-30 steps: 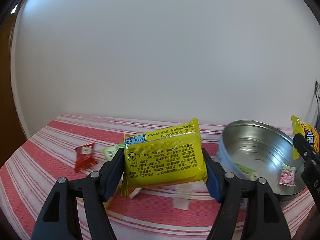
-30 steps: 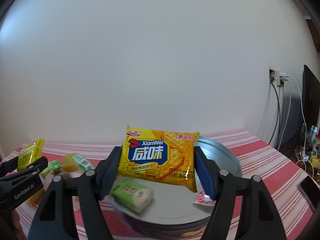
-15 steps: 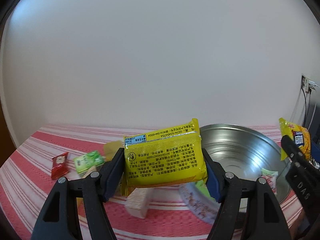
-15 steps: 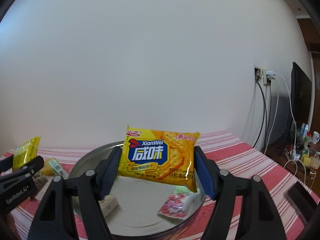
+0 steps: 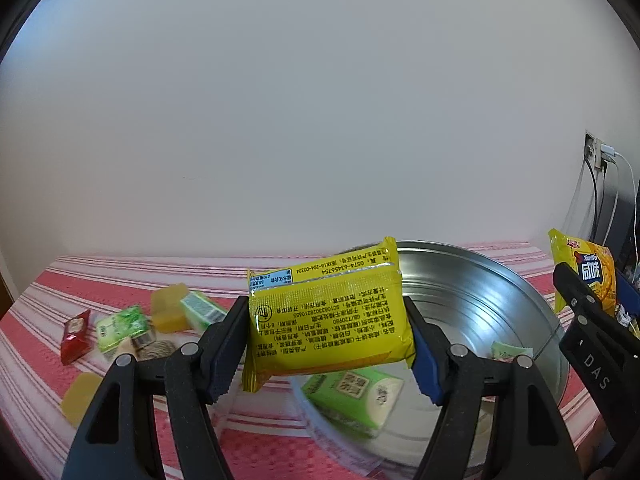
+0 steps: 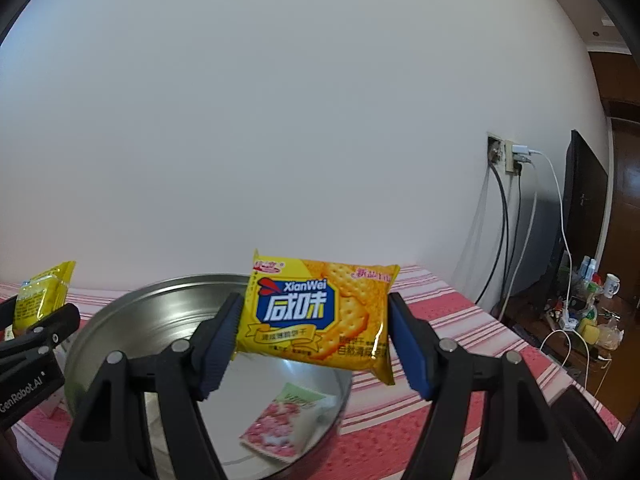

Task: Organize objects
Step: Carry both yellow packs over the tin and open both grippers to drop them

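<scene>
My left gripper is shut on a yellow cracker packet, printed back towards me, held above the near left rim of a round metal tin. My right gripper is shut on a second yellow cracker packet, front towards me, held over the same tin. Inside the tin lie a green snack pack, a small pale green sachet and a pink sachet. Each gripper shows at the edge of the other's view.
On the red striped cloth left of the tin lie a red sachet, a green pack, yellow jelly blocks, a green-white box and a twine roll. Wall socket and cables hang right.
Both grippers have swung to the right with their packets. The tin now sits under and in front of both, and the loose snacks have shifted left in the left wrist view.
</scene>
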